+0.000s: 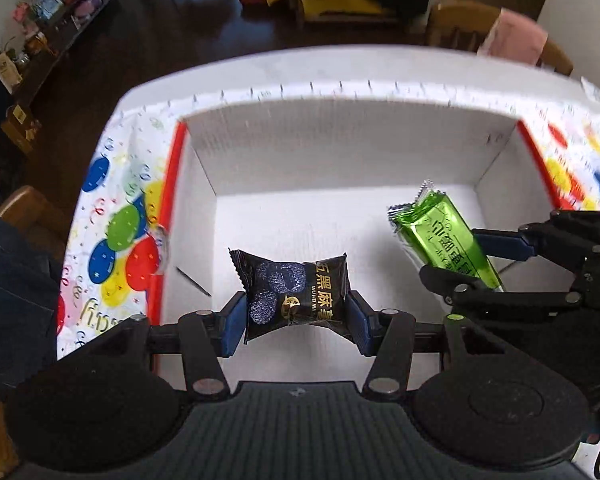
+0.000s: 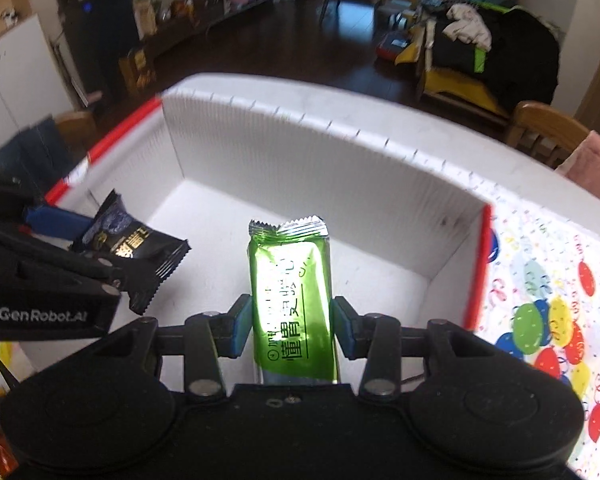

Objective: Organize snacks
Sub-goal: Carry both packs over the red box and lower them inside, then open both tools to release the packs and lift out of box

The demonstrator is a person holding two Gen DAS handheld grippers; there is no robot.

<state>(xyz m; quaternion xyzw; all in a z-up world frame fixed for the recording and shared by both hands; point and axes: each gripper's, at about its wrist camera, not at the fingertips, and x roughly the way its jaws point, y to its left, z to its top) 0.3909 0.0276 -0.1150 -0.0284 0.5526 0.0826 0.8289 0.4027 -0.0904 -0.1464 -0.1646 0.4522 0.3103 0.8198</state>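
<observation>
My left gripper (image 1: 296,314) is shut on a black snack packet (image 1: 294,294) with gold lettering, held above the floor of an open white cardboard box (image 1: 340,136). My right gripper (image 2: 291,326) is shut on a long green snack bar (image 2: 290,292), which stands upright between the blue pads over the same box (image 2: 300,152). In the left wrist view the right gripper (image 1: 474,258) and its green bar (image 1: 444,232) come in from the right. The right wrist view has the left gripper (image 2: 88,246) with the black packet (image 2: 136,248) at the left. The box floor under both is bare.
The box has red edges and sits on a balloon-print tablecloth (image 1: 116,232) on a white table. Wooden chairs (image 2: 544,132) stand beyond the table, one with a pink cloth (image 1: 516,36). Shelves and clutter line the dark floor behind.
</observation>
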